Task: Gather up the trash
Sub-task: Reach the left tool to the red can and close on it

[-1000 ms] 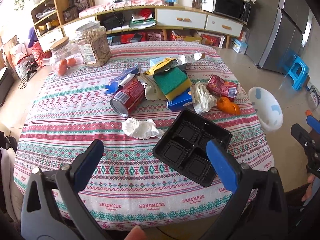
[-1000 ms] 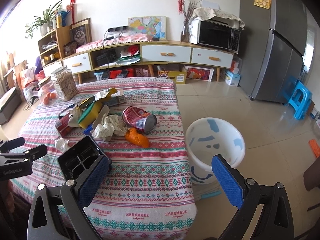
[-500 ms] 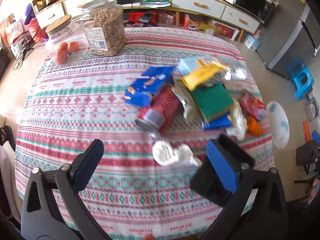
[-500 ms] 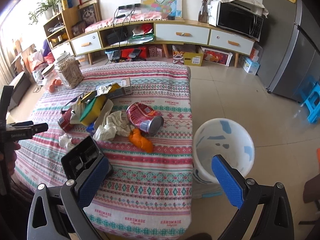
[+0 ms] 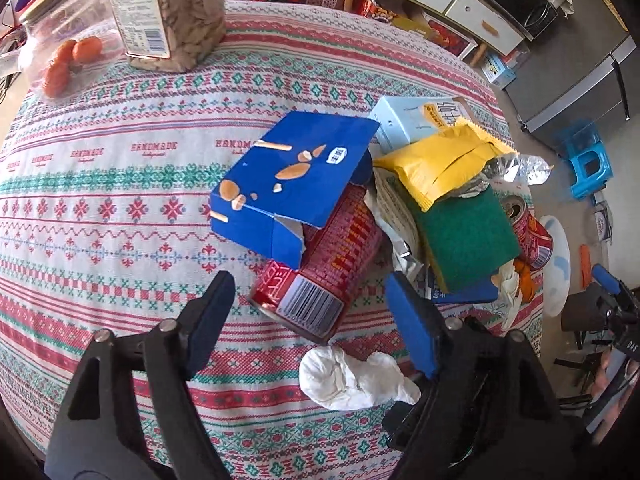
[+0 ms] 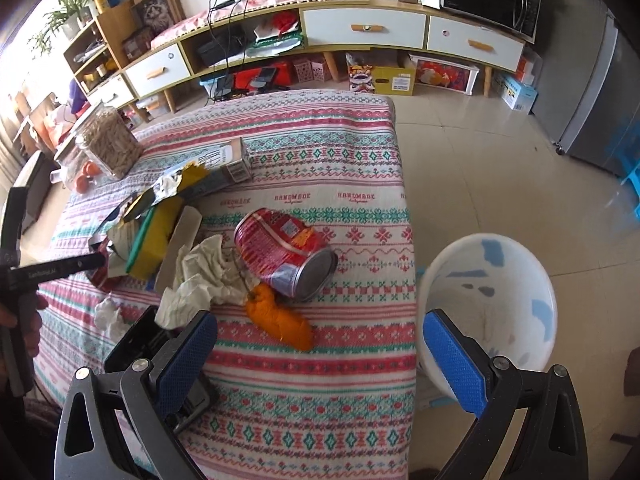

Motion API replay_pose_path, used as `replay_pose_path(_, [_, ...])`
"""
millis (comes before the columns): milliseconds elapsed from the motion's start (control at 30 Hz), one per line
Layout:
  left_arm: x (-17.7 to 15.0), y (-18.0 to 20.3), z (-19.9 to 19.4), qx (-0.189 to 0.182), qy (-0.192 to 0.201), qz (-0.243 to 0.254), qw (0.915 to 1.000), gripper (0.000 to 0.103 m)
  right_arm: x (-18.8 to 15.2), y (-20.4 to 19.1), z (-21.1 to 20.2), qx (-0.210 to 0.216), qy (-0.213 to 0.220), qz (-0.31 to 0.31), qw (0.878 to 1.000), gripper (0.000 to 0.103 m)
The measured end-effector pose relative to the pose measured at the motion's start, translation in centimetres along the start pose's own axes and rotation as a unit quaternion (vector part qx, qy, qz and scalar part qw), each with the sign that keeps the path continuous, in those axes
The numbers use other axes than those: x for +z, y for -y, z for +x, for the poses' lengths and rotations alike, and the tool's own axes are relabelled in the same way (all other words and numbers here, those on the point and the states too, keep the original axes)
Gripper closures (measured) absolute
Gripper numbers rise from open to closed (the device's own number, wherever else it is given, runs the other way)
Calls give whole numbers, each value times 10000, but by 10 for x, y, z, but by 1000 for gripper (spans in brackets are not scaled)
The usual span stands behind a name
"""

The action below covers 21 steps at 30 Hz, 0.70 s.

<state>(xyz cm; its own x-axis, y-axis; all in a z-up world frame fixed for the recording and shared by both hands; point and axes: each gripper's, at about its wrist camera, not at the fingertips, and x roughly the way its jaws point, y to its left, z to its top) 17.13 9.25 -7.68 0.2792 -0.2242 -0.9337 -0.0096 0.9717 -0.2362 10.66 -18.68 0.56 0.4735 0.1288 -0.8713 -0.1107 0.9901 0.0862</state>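
Note:
A pile of trash lies on the patterned tablecloth [image 5: 120,208]. My left gripper [image 5: 308,300] is open, its blue pads on either side of the near end of a red can [image 5: 320,276] lying on its side. A blue carton [image 5: 292,184] rests on the can. A crumpled white tissue [image 5: 352,376] lies just below. A yellow packet [image 5: 444,164] and a green sponge [image 5: 464,236] lie to the right. My right gripper [image 6: 320,352] is open and empty above the table's near edge, by a second red can [image 6: 284,256], an orange peel [image 6: 280,316] and a white bin [image 6: 492,304].
A black plastic tray [image 6: 148,344] lies by my right gripper's left finger. A jar of snacks [image 5: 168,12] and a jar with oranges [image 5: 60,60] stand at the table's far left. A low cabinet [image 6: 360,36] and a fridge [image 6: 600,100] stand beyond.
My left gripper has moved forward and down over the table to the red can, which now lies between its pads. My right gripper has moved closer to the table.

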Motion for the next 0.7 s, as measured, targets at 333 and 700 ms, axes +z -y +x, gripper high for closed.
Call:
replay_pose_path(333, [2,12,13,4,-165,120,9998,40,24,9,52,194,-498,618,9967,0])
replay_pose_path(700, [-9,4,-21,-284,59,94,9995,45,29,-19,69,297,-666,482,9962,0])
